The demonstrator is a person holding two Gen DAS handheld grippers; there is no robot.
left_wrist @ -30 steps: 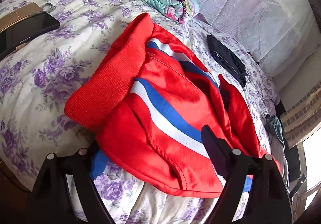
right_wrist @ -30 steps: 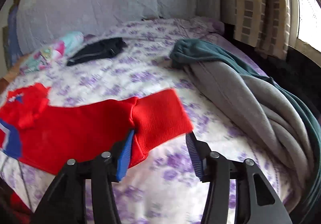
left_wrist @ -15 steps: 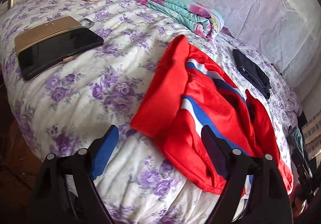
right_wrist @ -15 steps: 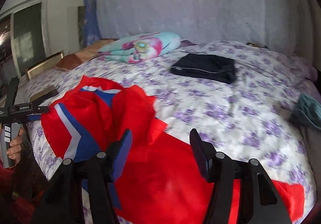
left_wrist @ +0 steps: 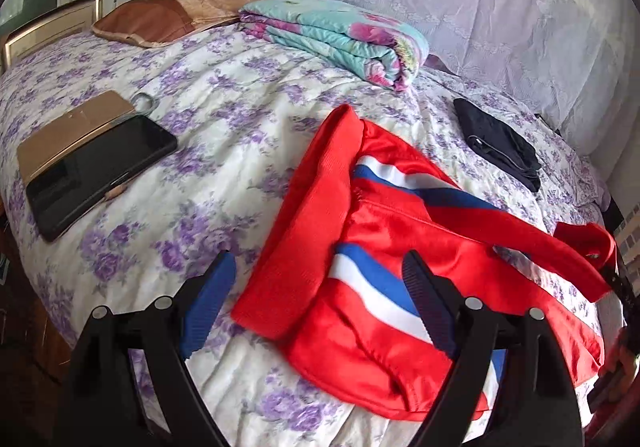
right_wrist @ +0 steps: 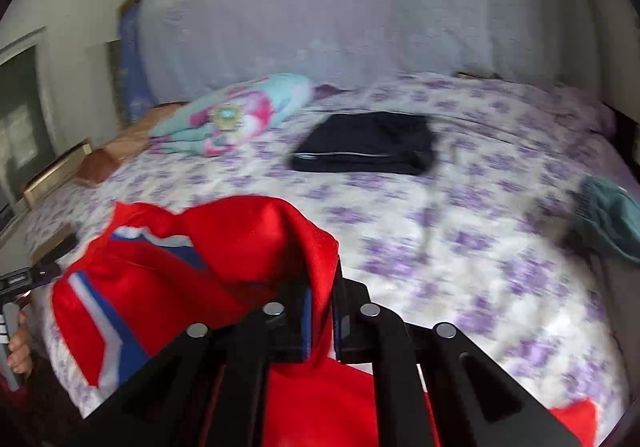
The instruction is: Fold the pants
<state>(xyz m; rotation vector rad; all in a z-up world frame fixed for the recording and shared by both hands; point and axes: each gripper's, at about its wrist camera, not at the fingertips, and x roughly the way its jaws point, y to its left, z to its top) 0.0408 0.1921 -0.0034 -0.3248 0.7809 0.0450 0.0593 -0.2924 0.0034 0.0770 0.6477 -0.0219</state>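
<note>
The red pants (left_wrist: 384, 255) with blue and white stripes lie crumpled on the floral bedspread (left_wrist: 224, 127). My left gripper (left_wrist: 316, 307) is open and empty, hovering just above the near ribbed waistband edge. My right gripper (right_wrist: 320, 323) is shut on a red fold of the pants (right_wrist: 256, 247) and lifts it above the bed; the lifted leg shows at the right edge of the left wrist view (left_wrist: 584, 243).
A black tablet on a tan case (left_wrist: 88, 167) lies at the left. A folded floral blanket (left_wrist: 340, 35) and brown pillow (left_wrist: 168, 11) are at the back. Folded black garment (right_wrist: 368, 143) lies mid-bed. A teal garment (right_wrist: 608, 219) is at right.
My right gripper has closed on the red pants and raised the fold. My left gripper has drawn back slightly and sits nearer the waistband.
</note>
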